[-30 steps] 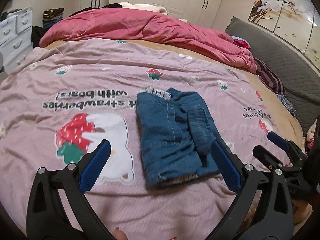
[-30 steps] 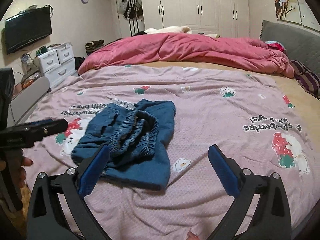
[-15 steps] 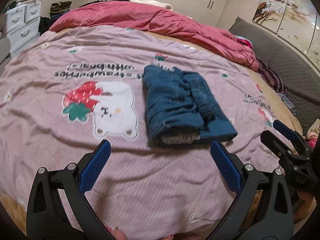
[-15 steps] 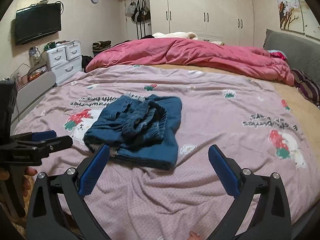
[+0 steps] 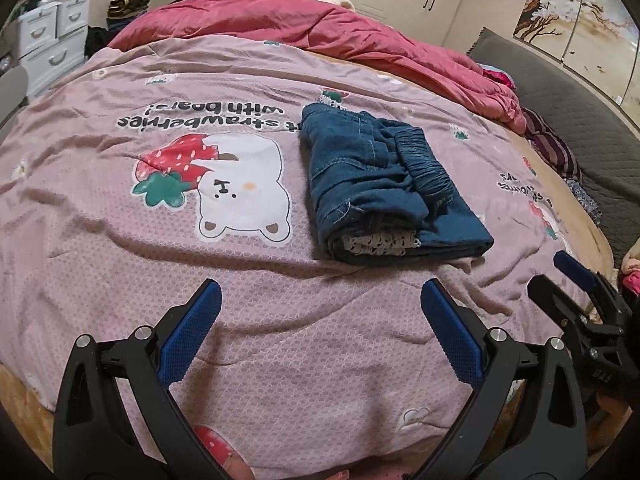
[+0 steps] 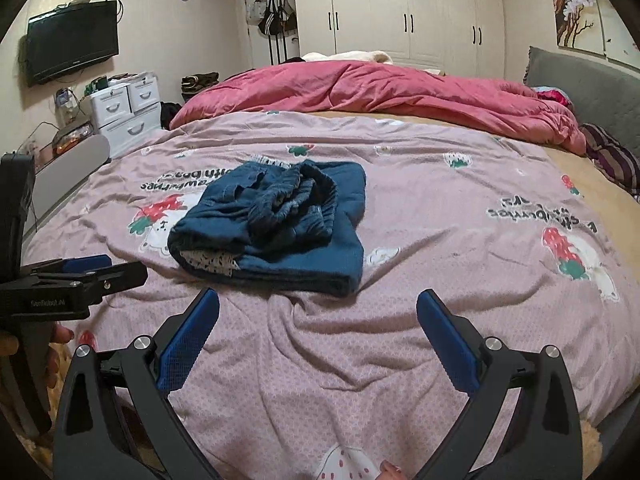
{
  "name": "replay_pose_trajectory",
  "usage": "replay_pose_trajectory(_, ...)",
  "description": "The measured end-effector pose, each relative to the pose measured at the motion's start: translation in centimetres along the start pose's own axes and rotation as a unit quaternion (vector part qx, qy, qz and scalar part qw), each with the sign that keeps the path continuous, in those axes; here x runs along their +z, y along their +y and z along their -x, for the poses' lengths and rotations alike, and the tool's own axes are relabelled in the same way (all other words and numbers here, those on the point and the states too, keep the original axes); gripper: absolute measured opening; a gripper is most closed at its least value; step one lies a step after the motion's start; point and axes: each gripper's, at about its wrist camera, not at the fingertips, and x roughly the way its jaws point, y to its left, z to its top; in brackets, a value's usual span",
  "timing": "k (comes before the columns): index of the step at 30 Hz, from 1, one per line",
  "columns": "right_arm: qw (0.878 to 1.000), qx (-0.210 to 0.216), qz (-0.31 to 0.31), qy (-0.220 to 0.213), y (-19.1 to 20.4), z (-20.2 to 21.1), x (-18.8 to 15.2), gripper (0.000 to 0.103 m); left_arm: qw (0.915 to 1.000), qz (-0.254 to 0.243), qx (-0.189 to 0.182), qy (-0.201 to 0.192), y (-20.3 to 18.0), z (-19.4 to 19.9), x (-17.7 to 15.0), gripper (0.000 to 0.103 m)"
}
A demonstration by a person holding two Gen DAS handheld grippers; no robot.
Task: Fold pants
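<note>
Blue denim pants [image 5: 380, 184] lie folded in a compact stack on the pink bedspread [image 5: 120, 240], elastic waistband on top, patterned lining showing at the near end. They also show in the right wrist view [image 6: 280, 228]. My left gripper [image 5: 320, 320] is open and empty, held back from the pants near the bed's front edge. My right gripper [image 6: 318, 328] is open and empty, also short of the pants. The right gripper shows at the right of the left wrist view [image 5: 576, 288]; the left gripper shows at the left of the right wrist view [image 6: 80, 276].
A rumpled red duvet [image 6: 380, 92] lies across the far side of the bed. A grey headboard [image 6: 592, 92] and striped cloth [image 6: 612, 160] are at the right. White drawers [image 6: 124, 112] and a wall TV [image 6: 72, 40] stand left; wardrobes [image 6: 408, 12] at the back.
Both grippers have drawn back from the folded pants toward the bed's near edge, so the pants look farther away. The pants have not moved. Both stay open.
</note>
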Motion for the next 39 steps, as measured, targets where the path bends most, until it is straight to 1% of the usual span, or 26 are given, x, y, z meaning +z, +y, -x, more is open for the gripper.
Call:
replay_pose_trajectory(7,1.0,0.001,-0.003,0.024,0.1,-0.9,-1.3,0.099,0.9999,-0.009,0.0,0.008,-0.5,-0.4,-0.9,0.094)
replay_pose_trajectory(16,0.999,0.001,-0.008,0.039,-0.1,-1.7,-1.5,0.099,0.9998,-0.007,0.011,0.014,-0.5,-0.7,-1.0,0.094)
replay_pose_trajectory(19,0.999,-0.002,-0.011,0.041,-0.3,-1.8,-1.6,0.099,0.9997,-0.007,0.018,0.014,-0.5,-0.7,-0.9,0.094)
replay_pose_trajectory(39,0.999,-0.013,-0.009,0.044,-0.5,-2.0,-1.5,0.099,0.9997,-0.004,0.015,0.018,-0.5,-0.6,-0.8,0.094)
